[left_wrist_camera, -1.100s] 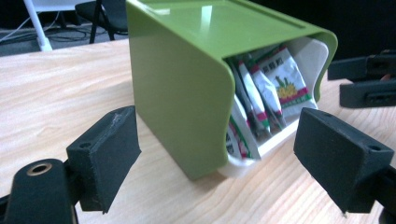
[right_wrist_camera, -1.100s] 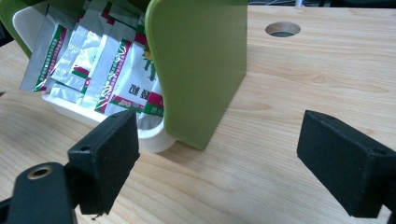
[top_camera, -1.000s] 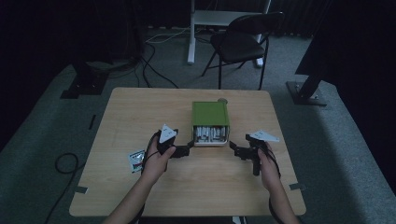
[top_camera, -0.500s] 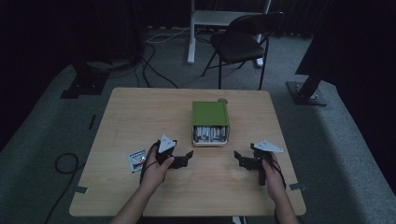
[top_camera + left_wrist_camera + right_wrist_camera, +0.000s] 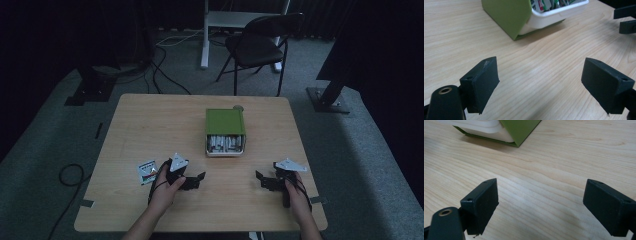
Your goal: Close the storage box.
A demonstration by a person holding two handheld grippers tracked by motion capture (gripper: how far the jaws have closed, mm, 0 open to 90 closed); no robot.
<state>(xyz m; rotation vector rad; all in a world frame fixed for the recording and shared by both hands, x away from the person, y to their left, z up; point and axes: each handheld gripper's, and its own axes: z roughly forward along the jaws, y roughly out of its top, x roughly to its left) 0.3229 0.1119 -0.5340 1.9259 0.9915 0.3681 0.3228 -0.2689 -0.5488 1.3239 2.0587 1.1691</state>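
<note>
A dim room with grey carpet surrounds a light wooden table (image 5: 150, 125); beyond its far edge stand a black folding chair (image 5: 260, 42) and the white leg of a desk (image 5: 204, 35), with dark cables (image 5: 165, 75) trailing over the floor.

Near the middle of the table sits a green box (image 5: 225, 121) with a white tray (image 5: 225, 145) pulled out of its near end (the tray holds what look like small packets, too small to identify). In the left gripper view the same box (image 5: 506, 15) and its tray (image 5: 554, 15) lie ahead and slightly to the left, with bare wood between them and the jaws.

The left gripper (image 5: 196, 181) rests low at the near left part of the table, held in the person's left hand (image 5: 162, 187); its jaws are spread wide with nothing between them. Just beside it, on its outer side, a small printed card or packet (image 5: 147, 172) lies flat on the wood.

The right gripper (image 5: 261, 180) sits at the near right, held in the right hand (image 5: 295, 192), jaws likewise spread wide and empty. Both grippers are well apart from each other and short of the box.
</note>
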